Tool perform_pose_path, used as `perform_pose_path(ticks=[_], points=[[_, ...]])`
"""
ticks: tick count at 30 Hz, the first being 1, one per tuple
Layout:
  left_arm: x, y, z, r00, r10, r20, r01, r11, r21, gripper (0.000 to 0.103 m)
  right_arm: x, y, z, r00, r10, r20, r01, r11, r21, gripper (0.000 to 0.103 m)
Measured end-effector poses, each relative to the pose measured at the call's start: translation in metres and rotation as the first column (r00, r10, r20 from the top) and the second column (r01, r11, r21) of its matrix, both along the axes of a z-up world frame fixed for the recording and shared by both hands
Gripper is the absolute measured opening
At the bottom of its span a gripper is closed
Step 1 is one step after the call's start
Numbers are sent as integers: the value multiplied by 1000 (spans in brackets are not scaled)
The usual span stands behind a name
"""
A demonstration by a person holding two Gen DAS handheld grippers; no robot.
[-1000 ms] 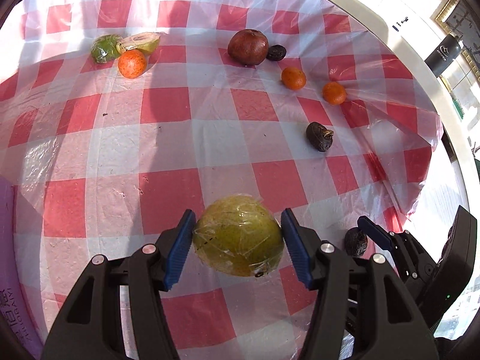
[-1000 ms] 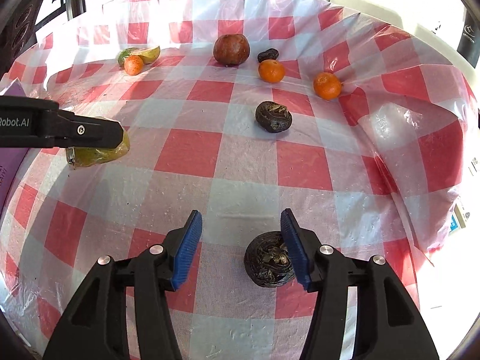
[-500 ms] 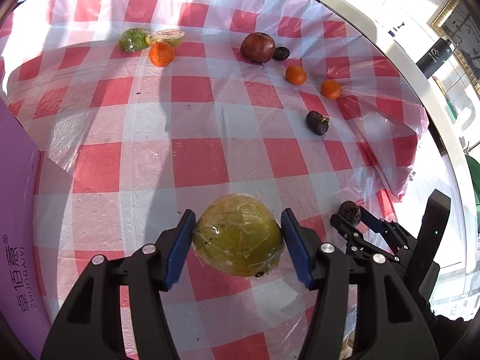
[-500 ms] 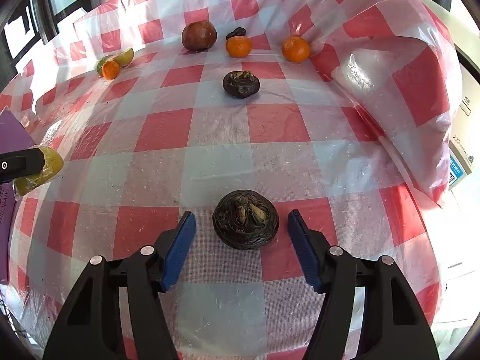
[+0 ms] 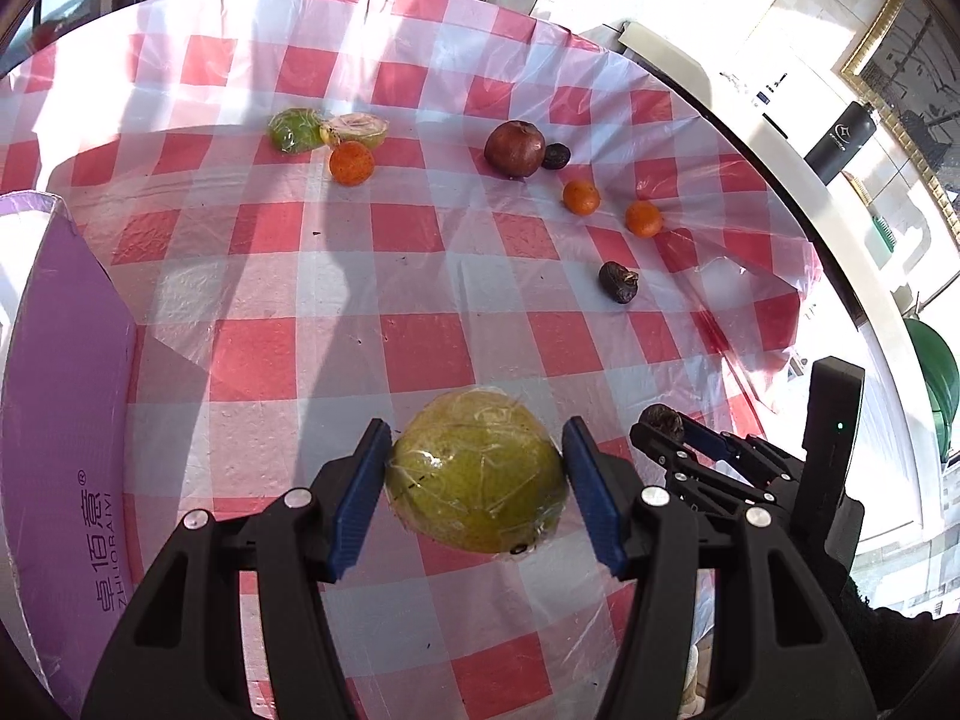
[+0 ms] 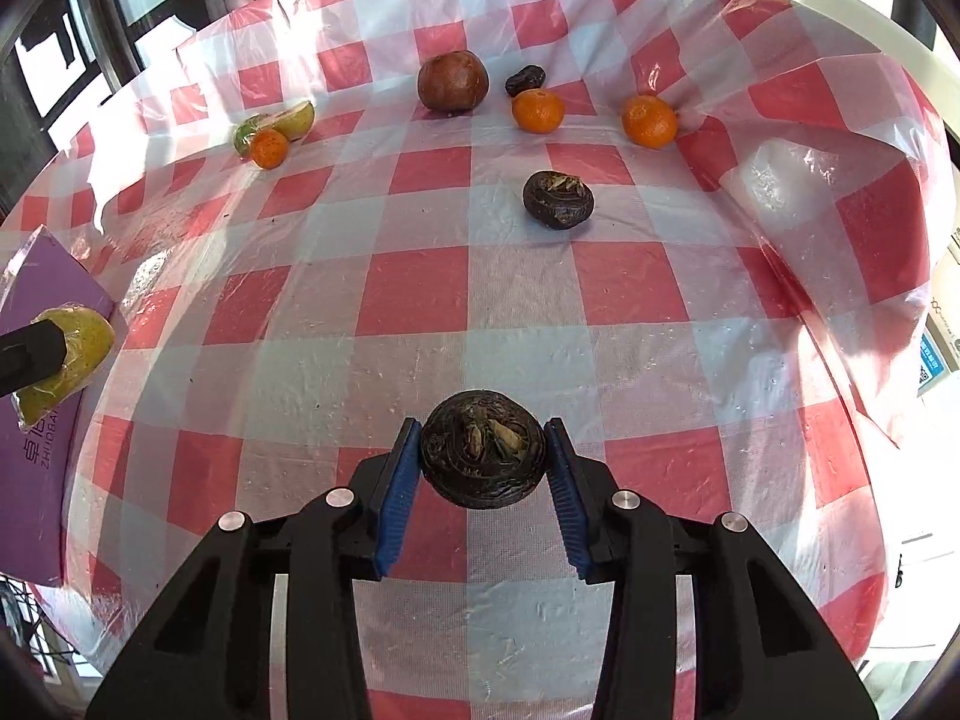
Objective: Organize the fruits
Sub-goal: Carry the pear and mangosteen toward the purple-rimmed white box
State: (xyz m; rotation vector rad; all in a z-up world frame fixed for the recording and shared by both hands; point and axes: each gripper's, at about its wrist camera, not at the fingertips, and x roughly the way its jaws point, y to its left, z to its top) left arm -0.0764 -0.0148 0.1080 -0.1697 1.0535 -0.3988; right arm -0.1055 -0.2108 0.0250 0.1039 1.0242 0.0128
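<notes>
Checked tablecloth [image 6: 414, 294], three oranges [image 6: 538, 110], two dark wrinkled fruits [image 6: 558, 200]

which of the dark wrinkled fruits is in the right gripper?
The big round one, clamped between the right gripper's blue pads. The other two, and, lie on the tablecloth.

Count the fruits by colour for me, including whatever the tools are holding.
Orange fruits: 3
Dark wrinkled fruits: 3
Reddish-brown fruit: 1
Green or yellow-green: 3, namely large wrapped fruit, small wrapped piece, cut wedge
Total: 10, with one dark wrinkled fruit in the right tool and the large wrapped fruit in the left tool.
</notes>
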Motion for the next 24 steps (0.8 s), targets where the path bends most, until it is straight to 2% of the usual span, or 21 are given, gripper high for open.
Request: perform_pose_path(ticks=[6,13,18,24], points=[[-4,30,26,998,12,69,-10,999,-31,59,0,41,30,997,58,47,-59,998,29,41],[-13,97,51,988,103,119,-93,992,-82,59,1,118,69,975,182,125,-191,979,64,41],[-24,157,61,973,185,138,-175,981,-84,59,-2,174,97,944,268,190,-288,954,87,41],[-42,234,57,944,305,122,-302,952,-44,59,-10,243,122,884,386,263,-419,904,84,41]])
